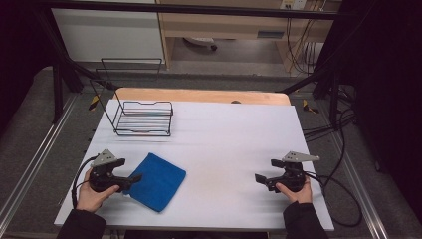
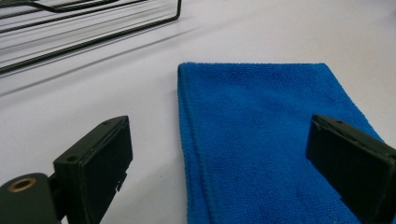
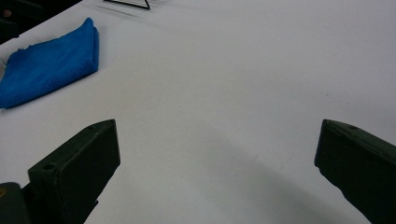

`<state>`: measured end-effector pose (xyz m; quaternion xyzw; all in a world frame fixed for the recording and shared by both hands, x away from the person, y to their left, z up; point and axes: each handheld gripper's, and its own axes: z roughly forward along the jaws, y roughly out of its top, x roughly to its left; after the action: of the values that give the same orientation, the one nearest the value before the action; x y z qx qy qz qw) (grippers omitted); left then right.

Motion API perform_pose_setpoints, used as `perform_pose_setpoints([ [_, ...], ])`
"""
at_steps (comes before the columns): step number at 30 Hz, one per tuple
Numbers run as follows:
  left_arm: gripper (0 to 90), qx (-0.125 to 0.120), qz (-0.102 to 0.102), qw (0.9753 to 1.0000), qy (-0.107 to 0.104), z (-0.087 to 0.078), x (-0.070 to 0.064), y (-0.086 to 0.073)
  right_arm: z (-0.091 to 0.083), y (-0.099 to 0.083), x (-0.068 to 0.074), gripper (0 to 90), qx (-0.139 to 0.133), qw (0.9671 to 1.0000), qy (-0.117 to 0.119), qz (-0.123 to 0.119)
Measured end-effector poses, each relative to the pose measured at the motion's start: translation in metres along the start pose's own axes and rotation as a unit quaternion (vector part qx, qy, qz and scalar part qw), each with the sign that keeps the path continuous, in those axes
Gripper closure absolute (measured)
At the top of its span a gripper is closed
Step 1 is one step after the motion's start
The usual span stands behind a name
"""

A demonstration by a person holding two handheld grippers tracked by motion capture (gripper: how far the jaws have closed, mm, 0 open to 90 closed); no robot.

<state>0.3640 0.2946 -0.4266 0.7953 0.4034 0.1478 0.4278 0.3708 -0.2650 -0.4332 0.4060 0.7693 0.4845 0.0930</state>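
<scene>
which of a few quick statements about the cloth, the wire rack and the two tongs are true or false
1. The blue cloth lies folded on the white table. True.
2. The left tongs are shut on the cloth. False: they stand open, with the cloth's edge between the jaws.
3. The wire rack holds the cloth. False: the rack is empty, and the cloth lies nearer the person.
4. The right tongs are open over bare table. True.

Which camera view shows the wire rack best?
The high view: the whole wire rack stands on the white table, beyond the blue cloth. The left gripper view catches a few of its bottom wires at the top left; the right gripper view shows one corner at the top edge.
</scene>
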Motion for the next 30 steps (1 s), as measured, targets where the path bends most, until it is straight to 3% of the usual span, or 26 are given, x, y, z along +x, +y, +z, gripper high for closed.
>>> perform_pose_setpoints([
  [6, 8.5, 0.000, 0.004, 1.0000, -0.002, 0.001, -0.006, 0.003, 0.000, 0.000, 0.000, 1.0, -0.001, 1.0000, -0.004, 0.002],
  [21, 16.5, 0.019, 0.021, 0.9995, -0.014, 0.021, -0.043, 0.021, 0.002, 0.002, 0.004, 1.1, 0.005, 0.9999, -0.014, 0.001],
  [30, 32.8, 0.044, 0.046, 0.9977, -0.023, 0.041, -0.077, 0.035, 0.004, 0.001, 0.004, 1.3, 0.011, 0.9998, -0.017, -0.005],
])
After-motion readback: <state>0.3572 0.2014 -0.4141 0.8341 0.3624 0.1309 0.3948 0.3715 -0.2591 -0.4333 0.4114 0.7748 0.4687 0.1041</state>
